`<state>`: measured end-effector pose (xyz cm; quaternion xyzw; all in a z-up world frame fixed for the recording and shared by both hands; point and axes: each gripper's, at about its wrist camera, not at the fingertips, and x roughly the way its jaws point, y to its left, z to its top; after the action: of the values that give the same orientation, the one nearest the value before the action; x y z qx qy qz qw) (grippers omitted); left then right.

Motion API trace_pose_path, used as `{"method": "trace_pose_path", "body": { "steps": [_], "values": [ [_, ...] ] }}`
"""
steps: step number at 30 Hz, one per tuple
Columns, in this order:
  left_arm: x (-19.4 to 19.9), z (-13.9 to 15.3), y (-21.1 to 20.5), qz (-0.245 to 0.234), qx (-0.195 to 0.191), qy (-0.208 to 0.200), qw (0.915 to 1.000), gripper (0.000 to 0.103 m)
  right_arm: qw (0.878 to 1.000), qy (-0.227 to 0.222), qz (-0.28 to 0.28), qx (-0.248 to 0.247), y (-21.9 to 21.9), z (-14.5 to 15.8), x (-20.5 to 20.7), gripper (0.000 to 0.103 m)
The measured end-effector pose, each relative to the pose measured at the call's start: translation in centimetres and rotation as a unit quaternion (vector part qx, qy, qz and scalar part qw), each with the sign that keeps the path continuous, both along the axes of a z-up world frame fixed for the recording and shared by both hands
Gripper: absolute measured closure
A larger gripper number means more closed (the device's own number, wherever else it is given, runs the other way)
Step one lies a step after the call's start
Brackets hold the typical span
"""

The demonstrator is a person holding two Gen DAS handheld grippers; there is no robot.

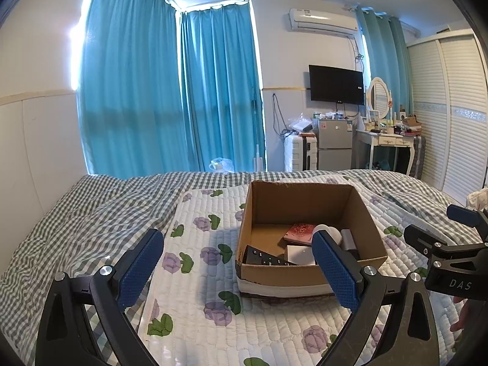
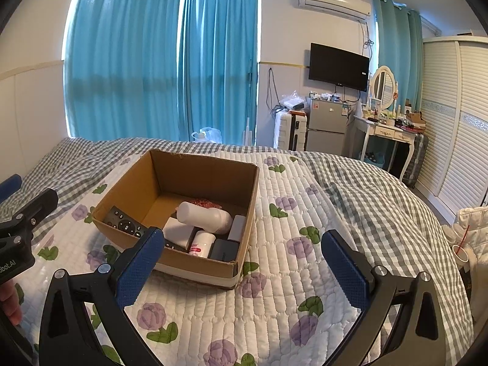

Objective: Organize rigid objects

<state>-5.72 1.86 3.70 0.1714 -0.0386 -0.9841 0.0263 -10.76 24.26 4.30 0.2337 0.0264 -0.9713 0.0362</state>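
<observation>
1. Where things are: the open brown cardboard box (image 2: pixel 183 213) sits on the white quilted floral mat (image 2: pixel 274 289) in the middle of the bed (image 2: pixel 381 189), and all the rigid stuff I can spot is already inside it. Nothing loose shows on the mat.
2. Inside the box: a black remote control (image 2: pixel 123 224) leaning along the wall on the left gripper's side, a white plastic bottle lying on its side (image 2: pixel 204 216), a small white jar with red lettering (image 2: pixel 201 242), a flat white box (image 2: pixel 178 228), a dark grey block (image 2: pixel 224 250), a light grey block (image 2: pixel 237 228) and something red and patterned (image 1: pixel 299 231) at the back.
3. Left gripper (image 1: pixel 238 267): jaws wide apart, nothing in them, hovering just short of the box's near wall.
4. Right gripper (image 2: pixel 241 263): same deal, spread wide and empty, lined up with the box's near corner.
5. My guess is the sorting is basically done, or it's a tidy-up inside the box.
6. If tidying, I'd come in from above, not through the wall. That cardboard is light and will slide on the quilt.
7. The bottle on its side will probably roll, so pinch it across the body, mid-length.
8. The remote is propped, so grab its raised end first.
</observation>
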Motion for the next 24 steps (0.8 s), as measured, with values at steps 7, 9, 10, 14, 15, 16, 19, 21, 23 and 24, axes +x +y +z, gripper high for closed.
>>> {"method": "trace_pose_path", "body": {
  "steps": [7, 9, 10, 14, 15, 16, 19, 21, 23, 24],
  "values": [
    [0.01, -0.02, -0.02, -0.001, 0.000, -0.002, 1.0000, 0.003, 1.000, -0.001, 0.000, 0.001, -0.22, -0.13, 0.00, 0.000],
    [-0.02, -0.04, -0.02, -0.001, -0.001, -0.002, 1.0000, 0.003, 1.000, -0.002, 0.000, 0.001, -0.23, -0.16, -0.01, 0.000],
    [0.00, -0.03, -0.02, 0.000, -0.001, -0.002, 1.0000, 0.003, 1.000, -0.001, 0.000, 0.001, -0.25, -0.17, 0.00, 0.000],
    [0.00, -0.04, 0.00, -0.001, -0.001, -0.003, 1.0000, 0.003, 1.000, -0.002, 0.000, 0.001, -0.24, -0.22, 0.00, 0.000],
    [-0.03, -0.11, 0.00, -0.001, -0.001, -0.003, 1.0000, 0.003, 1.000, -0.002, 0.000, 0.001, -0.25, -0.20, -0.03, 0.000],
    [-0.02, -0.11, 0.01, -0.001, 0.000, -0.003, 1.0000, 0.003, 1.000, -0.003, 0.000, 0.002, -0.26, -0.20, -0.03, 0.000],
    [-0.04, -0.13, 0.01, -0.002, 0.000, -0.004, 1.0000, 0.003, 1.000, -0.003, 0.000, 0.001, -0.26, -0.21, -0.04, 0.000],
    [-0.07, -0.14, 0.03, -0.002, 0.001, -0.005, 1.0000, 0.003, 1.000, -0.003, 0.000, 0.002, -0.27, -0.23, -0.05, 0.000],
    [-0.07, -0.16, 0.04, -0.002, 0.001, -0.005, 1.0000, 0.003, 1.000, -0.004, 0.000, 0.002, -0.30, -0.27, -0.07, 0.000],
    [-0.08, -0.16, 0.04, -0.002, 0.001, -0.005, 1.0000, 0.003, 1.000, -0.004, 0.000, 0.003, -0.35, -0.32, -0.07, 0.000]
  ]
}}
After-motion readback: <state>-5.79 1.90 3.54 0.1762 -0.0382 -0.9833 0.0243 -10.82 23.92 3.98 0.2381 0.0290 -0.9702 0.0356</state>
